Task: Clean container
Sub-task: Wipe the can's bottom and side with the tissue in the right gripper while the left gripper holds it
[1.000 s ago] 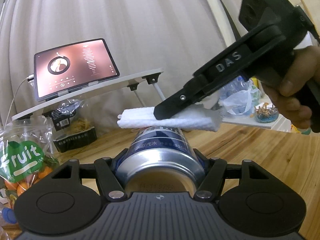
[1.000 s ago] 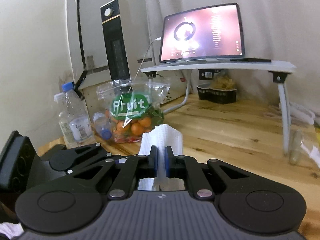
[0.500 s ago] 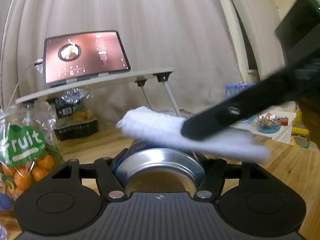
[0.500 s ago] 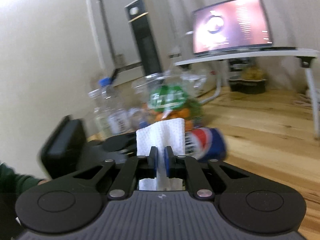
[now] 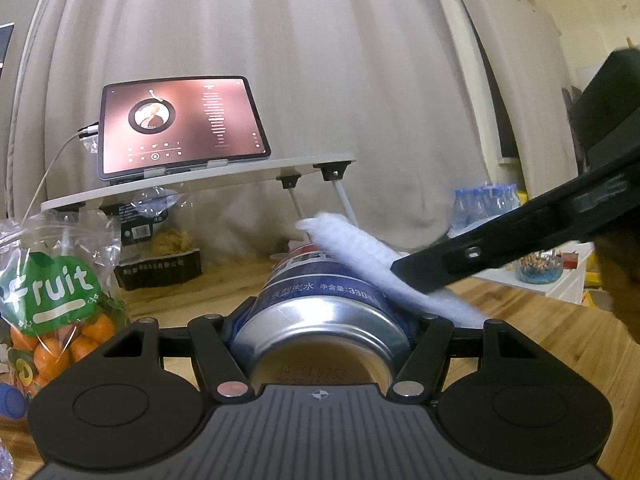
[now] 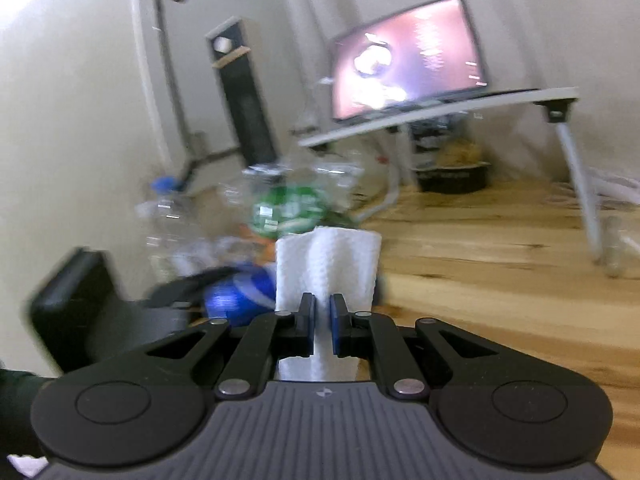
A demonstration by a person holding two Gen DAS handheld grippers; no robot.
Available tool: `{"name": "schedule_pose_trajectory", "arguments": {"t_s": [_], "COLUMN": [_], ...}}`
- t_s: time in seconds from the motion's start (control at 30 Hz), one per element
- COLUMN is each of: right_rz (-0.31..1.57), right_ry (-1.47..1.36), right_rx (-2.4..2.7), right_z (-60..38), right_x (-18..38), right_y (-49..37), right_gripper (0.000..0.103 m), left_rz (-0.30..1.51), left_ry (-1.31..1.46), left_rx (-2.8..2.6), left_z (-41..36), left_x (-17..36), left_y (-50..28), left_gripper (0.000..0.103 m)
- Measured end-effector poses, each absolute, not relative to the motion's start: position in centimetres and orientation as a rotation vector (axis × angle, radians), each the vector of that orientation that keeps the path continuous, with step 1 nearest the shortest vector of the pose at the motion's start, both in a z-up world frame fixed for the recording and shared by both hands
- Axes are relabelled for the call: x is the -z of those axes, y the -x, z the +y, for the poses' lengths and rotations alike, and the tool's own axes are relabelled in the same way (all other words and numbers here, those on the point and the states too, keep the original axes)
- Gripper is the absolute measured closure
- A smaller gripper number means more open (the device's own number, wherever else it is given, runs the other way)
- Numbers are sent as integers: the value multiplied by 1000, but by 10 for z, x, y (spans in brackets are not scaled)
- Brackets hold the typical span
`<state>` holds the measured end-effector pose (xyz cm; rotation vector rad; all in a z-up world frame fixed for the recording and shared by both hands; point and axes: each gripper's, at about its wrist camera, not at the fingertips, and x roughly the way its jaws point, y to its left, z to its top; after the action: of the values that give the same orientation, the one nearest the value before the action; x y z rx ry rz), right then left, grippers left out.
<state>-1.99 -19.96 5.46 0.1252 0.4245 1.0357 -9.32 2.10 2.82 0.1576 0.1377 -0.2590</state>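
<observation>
My left gripper (image 5: 320,320) is shut on a blue Pepsi can (image 5: 316,300), held lengthwise with its silver bottom toward the camera. My right gripper (image 6: 322,316) is shut on a folded white paper towel (image 6: 326,268). In the left wrist view the towel (image 5: 360,256) lies across the can's upper right side, with the right gripper's black fingers (image 5: 480,256) coming in from the right. In the right wrist view the can (image 6: 236,296) shows blurred, just left of the towel.
A tablet (image 5: 180,128) stands on a white folding lap desk (image 5: 200,180) at the back. A bag of oranges marked "fruit" (image 5: 52,304) sits at left, with plastic bottles (image 6: 168,208) near the wall. The wooden tabletop (image 6: 500,260) spreads to the right.
The right gripper has swept the towel from the can's top down along its right side. The right wrist view has swung right and is motion blurred. The left gripper still holds the can.
</observation>
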Motion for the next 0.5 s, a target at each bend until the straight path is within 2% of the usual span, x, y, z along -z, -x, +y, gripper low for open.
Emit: {"name": "schedule_pose_trajectory", "arguments": {"t_s": [0.07,0.23,0.5], "right_rz": [409,381,324], "right_ry": [-129,-125,-186], "right_rx": [-1063,-1133,-1017], "right_z": [-194,-179,-176], "right_x": [-57,-68,-70], "right_y": [34,44,1], "right_gripper": [89,89,90], "left_rz": [136,153,116], "left_ry": [-160,-147,-113], "left_rx": [259,260,251], "left_z": [21,22,25], "left_x": [-28,-28,-29], "left_y": [93,90,97], "left_gripper": [36,36,36]}}
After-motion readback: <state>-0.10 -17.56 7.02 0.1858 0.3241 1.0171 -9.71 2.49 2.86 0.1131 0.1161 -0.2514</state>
